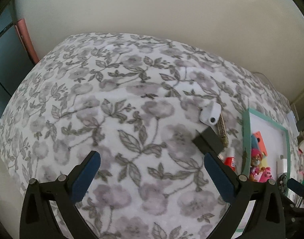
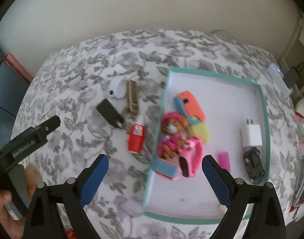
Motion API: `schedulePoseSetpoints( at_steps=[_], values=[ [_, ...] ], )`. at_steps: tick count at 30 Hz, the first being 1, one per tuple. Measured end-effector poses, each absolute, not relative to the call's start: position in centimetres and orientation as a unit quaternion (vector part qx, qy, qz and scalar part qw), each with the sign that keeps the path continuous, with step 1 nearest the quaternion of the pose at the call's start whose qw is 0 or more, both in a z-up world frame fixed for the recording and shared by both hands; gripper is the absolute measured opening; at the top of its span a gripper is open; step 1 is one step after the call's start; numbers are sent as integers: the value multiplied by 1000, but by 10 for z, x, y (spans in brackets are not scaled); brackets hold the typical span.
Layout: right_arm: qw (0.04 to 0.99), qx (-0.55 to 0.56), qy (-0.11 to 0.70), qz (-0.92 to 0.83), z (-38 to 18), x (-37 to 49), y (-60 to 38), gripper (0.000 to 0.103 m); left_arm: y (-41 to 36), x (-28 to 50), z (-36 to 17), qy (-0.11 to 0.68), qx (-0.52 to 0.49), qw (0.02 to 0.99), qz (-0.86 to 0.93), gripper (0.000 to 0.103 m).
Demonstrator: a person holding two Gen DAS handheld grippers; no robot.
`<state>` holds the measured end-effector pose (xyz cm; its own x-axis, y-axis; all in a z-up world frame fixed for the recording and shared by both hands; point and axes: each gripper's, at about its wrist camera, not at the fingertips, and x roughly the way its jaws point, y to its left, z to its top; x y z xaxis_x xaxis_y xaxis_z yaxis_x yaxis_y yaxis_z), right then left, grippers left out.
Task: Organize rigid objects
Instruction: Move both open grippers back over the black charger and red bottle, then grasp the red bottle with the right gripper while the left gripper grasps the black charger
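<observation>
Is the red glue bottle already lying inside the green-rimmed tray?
No. The red glue bottle lies on the flowered cloth, just outside the tray's left rim.

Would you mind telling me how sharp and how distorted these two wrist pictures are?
Left wrist view: floral cloth fairly sharp, bulged into a dome by the fisheye, dark vignette in the corners. Right wrist view: same bulge, soft flat light, but the doll and red bottle near the teal tray are smeared by motion blur.
</observation>
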<state>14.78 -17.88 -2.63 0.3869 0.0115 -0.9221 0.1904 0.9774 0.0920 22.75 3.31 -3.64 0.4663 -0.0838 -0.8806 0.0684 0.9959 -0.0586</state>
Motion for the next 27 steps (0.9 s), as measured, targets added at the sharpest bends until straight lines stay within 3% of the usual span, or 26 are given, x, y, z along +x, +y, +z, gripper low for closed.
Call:
schedulePoseSetpoints(
  at_steps=[11,23,27],
  values=[
    [824,79,560,-33,-46,182,-152,95,44,250,-50,524,-29,848,-66,103],
    [797,65,600,-14,-88,211,-146,51,6,274,-79,569,-36,815,-106,102],
    [791,71,607,-7,-100,219,-149,45,-12,281,-90,582,-45,802,-127,90]
  ],
)
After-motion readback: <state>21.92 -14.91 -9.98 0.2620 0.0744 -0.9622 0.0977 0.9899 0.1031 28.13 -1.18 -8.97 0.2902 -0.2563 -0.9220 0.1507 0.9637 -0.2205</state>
